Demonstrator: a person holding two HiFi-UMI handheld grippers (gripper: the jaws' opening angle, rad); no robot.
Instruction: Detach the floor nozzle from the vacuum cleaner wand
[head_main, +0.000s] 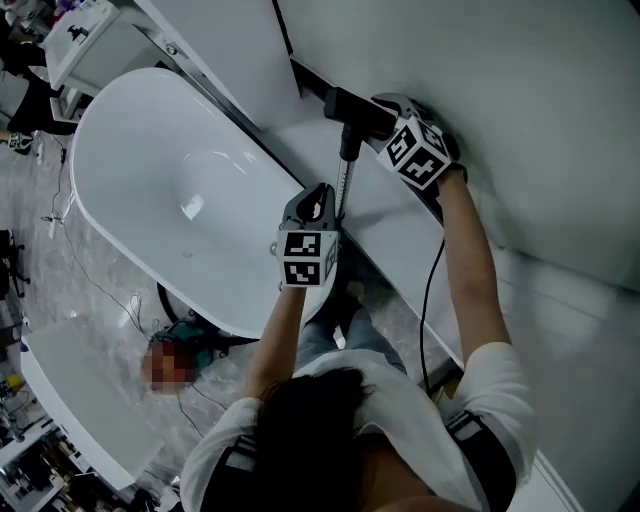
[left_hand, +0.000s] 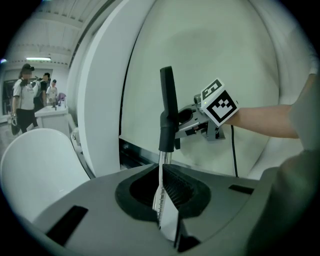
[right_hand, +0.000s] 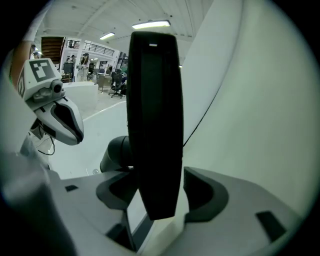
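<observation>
Floor nozzle (head_main: 345, 103) partly behind right hand-held gripper (head_main: 392, 112)

Interior, large open hall. One white oval tub (head_main: 170, 190), freestanding, on a grey veined floor (head_main: 95, 300). White wall panels (head_main: 540, 110) run close beside the tub, with a dark gap along their foot. Thin cables (head_main: 68, 240) trail loose over the floor near the tub. Two white counters: one (head_main: 70, 385) lower left, one (head_main: 85, 30) beyond the tub. Ceiling strip lights (right_hand: 152, 23), lit. People (left_hand: 22, 100) stand far off.
</observation>
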